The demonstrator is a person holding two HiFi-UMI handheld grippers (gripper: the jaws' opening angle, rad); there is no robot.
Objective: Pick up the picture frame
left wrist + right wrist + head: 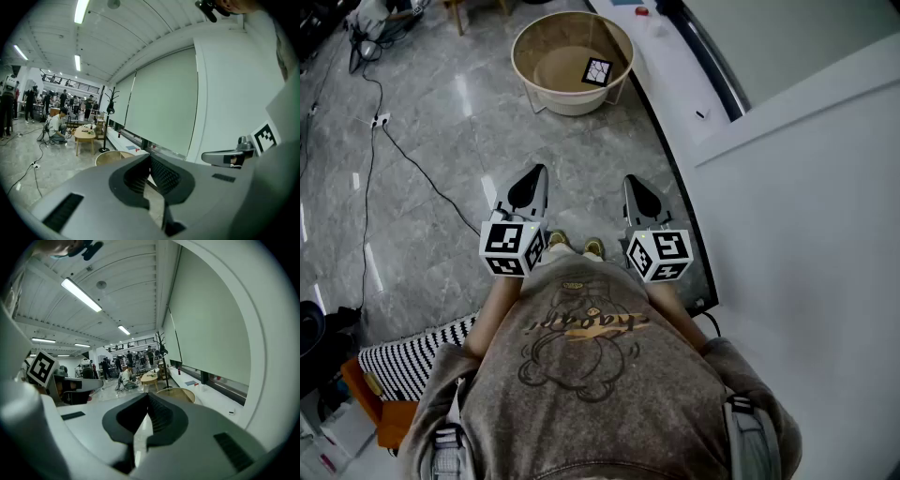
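A round beige basket point(546, 37) on thin wire legs stands at the top centre of the head view, on a glossy grey marbled floor point(441, 122). At upper left a black cable point(412, 164) runs from a small white power strip point(381, 119) down toward the middle. A black-and-white striped cloth point(403, 361) lies at lower left, beside an orange box point(370, 398). In the left gripper view, a low wooden table point(85, 136) sits at middle left near a black coat stand point(109, 112), with a crouching person point(58, 129) beside the table
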